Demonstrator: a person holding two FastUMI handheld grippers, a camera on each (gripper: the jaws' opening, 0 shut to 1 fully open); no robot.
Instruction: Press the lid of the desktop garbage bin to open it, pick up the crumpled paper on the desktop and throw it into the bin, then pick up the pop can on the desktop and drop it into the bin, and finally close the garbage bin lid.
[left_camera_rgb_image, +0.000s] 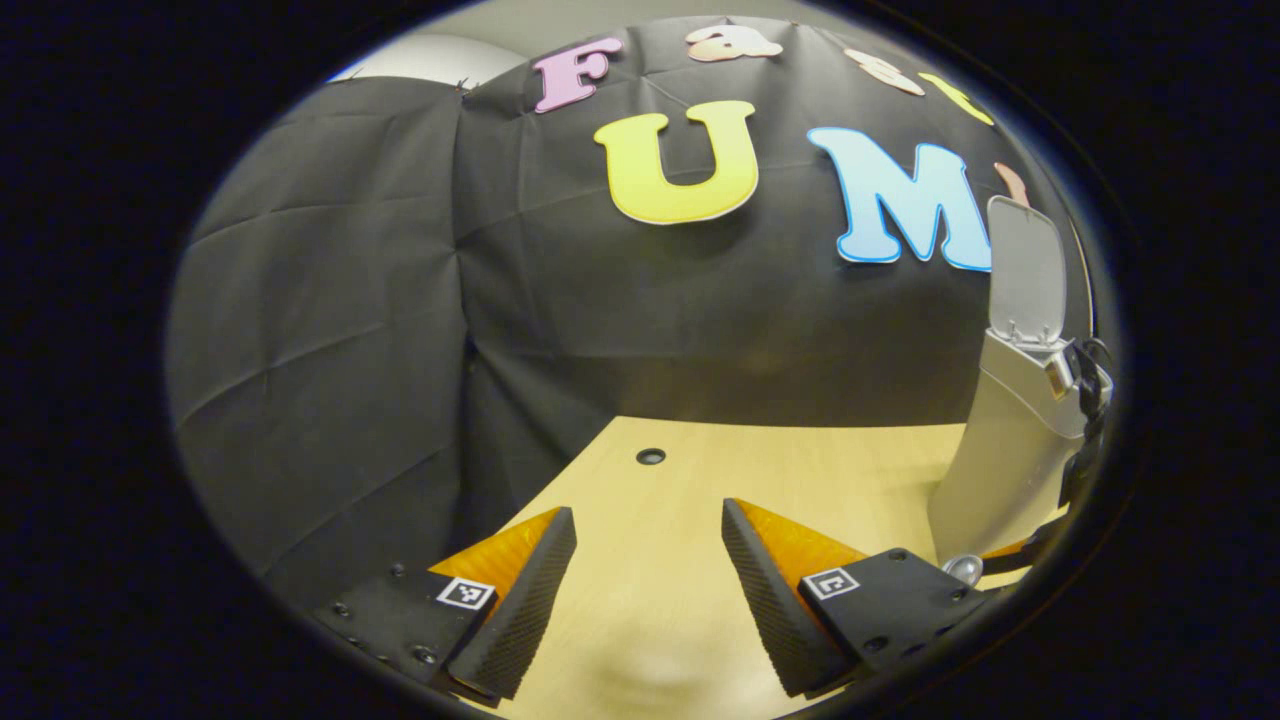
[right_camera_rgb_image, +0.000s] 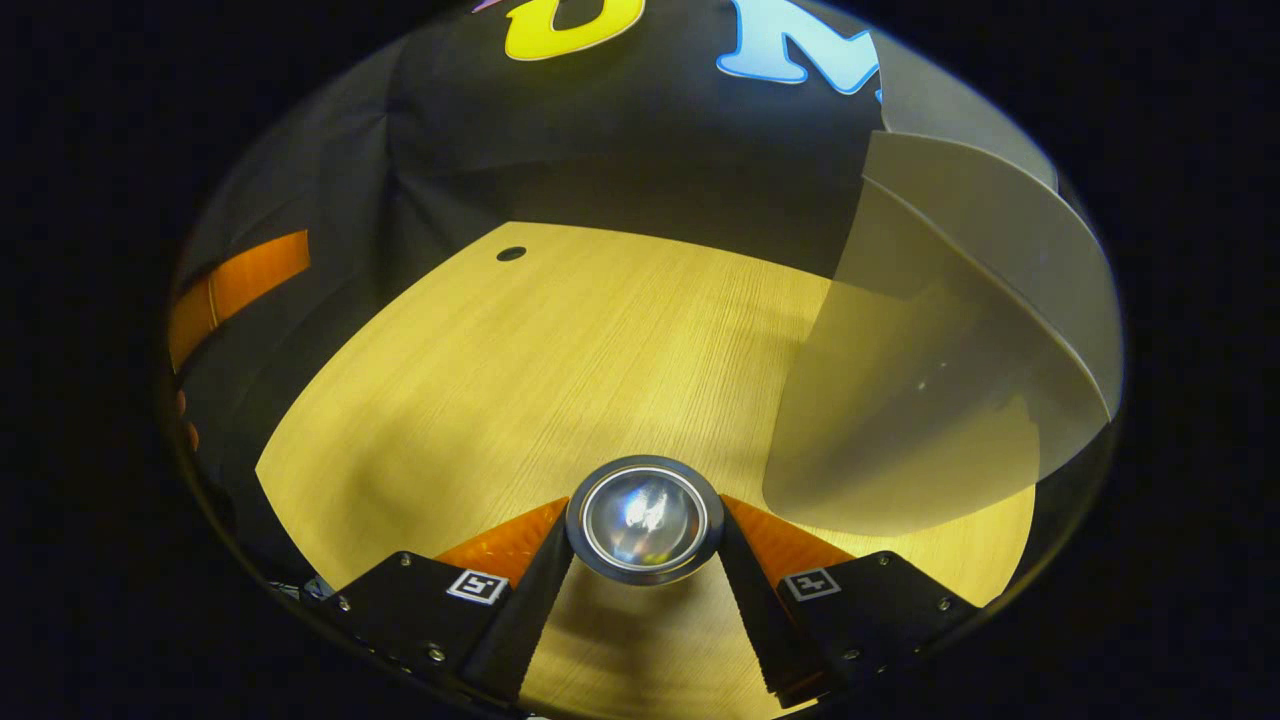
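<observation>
In the right gripper view, my right gripper is shut on the pop can. The can is seen end-on, its shiny round end facing the camera, low over the wooden desktop. The grey garbage bin stands close by on the right. In the left gripper view, the bin stands at the far right with its lid swung up and open. My left gripper hovers open over bare desktop, nothing between its fingers. A bit of the can shows near the bin's base.
A small round cable hole sits in the desktop near its back edge. Black cloth wall closes the back and the left side. In the right gripper view, an orange part of the other gripper shows at the far left.
</observation>
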